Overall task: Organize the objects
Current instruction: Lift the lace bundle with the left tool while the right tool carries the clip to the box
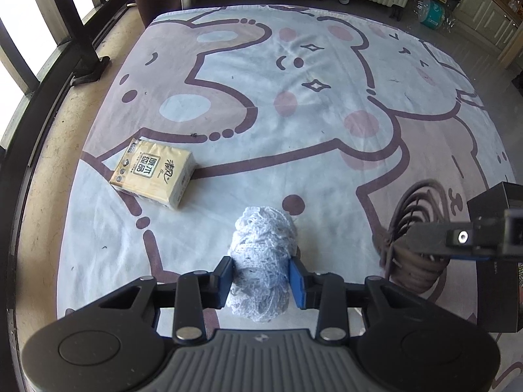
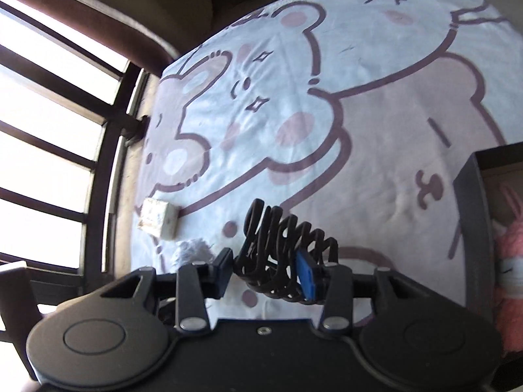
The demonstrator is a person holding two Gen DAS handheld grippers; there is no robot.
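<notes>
L gripper (image 1: 261,276) clamped on pale blue yarn ball (image 1: 264,261), blue pads pressing both sides, ball resting on cartoon-print sheet (image 1: 327,163). R gripper (image 2: 266,271) has black coil cord (image 2: 284,251) between its pads, narrow gap; L pad touches the coil, R pad is in among the loops, grip not certain. Tissue pack (image 1: 153,171) lies flat on sheet, up-left of yarn, well apart. Dark box (image 2: 474,228) at R edge of R view w/ pink plush (image 2: 510,261) inside
</notes>
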